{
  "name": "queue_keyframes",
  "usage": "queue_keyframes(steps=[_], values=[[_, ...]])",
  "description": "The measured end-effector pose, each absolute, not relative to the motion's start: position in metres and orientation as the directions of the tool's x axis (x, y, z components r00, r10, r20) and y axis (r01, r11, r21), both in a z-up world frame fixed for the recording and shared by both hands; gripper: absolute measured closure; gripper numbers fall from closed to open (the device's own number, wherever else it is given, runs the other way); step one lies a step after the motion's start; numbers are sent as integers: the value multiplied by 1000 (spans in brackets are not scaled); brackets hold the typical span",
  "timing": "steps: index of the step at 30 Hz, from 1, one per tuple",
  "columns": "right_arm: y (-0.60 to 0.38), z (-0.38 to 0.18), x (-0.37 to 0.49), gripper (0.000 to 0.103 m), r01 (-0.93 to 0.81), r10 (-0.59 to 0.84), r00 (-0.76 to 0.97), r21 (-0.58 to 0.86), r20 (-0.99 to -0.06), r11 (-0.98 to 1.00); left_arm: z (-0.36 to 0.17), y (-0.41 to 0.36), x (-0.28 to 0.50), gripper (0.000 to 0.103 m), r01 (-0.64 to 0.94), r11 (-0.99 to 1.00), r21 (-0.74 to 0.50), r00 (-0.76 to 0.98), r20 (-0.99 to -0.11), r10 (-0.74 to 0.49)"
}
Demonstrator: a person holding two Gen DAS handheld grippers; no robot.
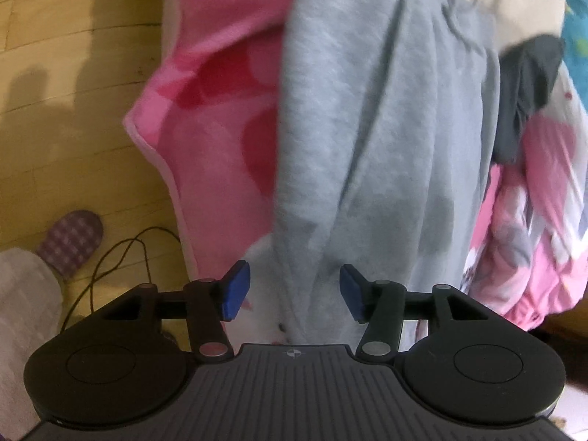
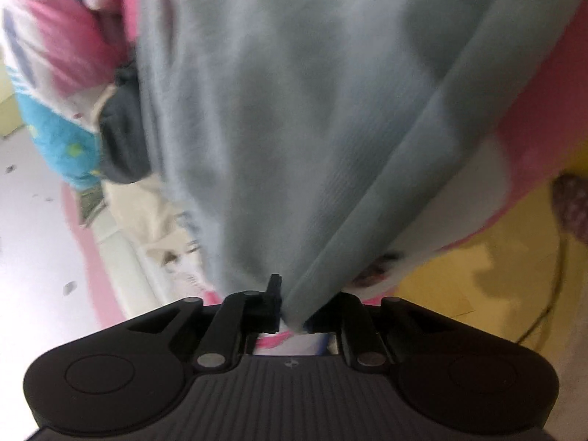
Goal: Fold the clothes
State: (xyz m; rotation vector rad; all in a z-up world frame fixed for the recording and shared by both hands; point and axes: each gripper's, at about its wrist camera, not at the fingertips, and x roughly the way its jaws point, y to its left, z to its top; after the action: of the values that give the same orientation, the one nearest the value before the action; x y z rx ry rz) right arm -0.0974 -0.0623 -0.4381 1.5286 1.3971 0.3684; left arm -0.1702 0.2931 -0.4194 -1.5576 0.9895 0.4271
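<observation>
Right gripper (image 2: pixel 290 316) fingers pinch the grey garment (image 2: pixel 294 128) (blurred); left gripper (image 1: pixel 294 292), tilted downward, gapes.

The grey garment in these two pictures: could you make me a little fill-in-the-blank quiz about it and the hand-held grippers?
1. The right hand-held gripper is shut on the ____ garment.
2. The left hand-held gripper has its blue pads standing ____, not pressing on the cloth.
3. Under the garment lies a blanket coloured ____.
4. The slipper rests on the ____.

Missing words: grey; apart; pink; floor
</observation>
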Motion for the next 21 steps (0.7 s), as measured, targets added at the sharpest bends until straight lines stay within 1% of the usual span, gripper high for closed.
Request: queue_keyframes(steps=[2,4,9,10,12,13,15,16,17,19,21], values=[[-61,-429,-96,95,561,883,330,821,-334,101,-418,296,-172,45,-769,30,-639,591,-728,-347],[-65,-426,-97,96,570,885,348,819,-308,61,-418,298,-170,44,-756,15,-655,609,-712,-350],[-68,-420,-100,97,584,892,351,811,-284,29,-416,299,-168,44,-723,-40,-689,660,-672,-336],[-68,-419,-100,97,582,894,353,813,-277,22,-415,299,-166,46,-714,-44,-699,671,-665,-328],[-69,-415,-100,97,582,895,355,813,-268,13,-409,300,-164,53,-682,-47,-729,706,-641,-300],[-70,-413,-99,98,582,896,356,813,-265,9,-406,302,-163,59,-669,-49,-741,721,-632,-285],[-70,-410,-99,98,578,898,357,816,-258,5,-400,306,-162,63,-644,-50,-764,747,-613,-259],[-71,-409,-99,98,575,899,357,818,-255,3,-397,308,-160,73,-636,-43,-771,754,-609,-247],[-71,-408,-99,98,570,900,354,821,-256,9,-393,309,-159,83,-640,-19,-768,749,-618,-239],[-70,-406,-98,98,553,900,336,831,-279,51,-386,308,-157,92,-674,58,-737,710,-667,-224],[-67,-411,-100,98,549,897,298,828,-327,119,-378,305,-159,94,-728,153,-668,641,-743,-195]])
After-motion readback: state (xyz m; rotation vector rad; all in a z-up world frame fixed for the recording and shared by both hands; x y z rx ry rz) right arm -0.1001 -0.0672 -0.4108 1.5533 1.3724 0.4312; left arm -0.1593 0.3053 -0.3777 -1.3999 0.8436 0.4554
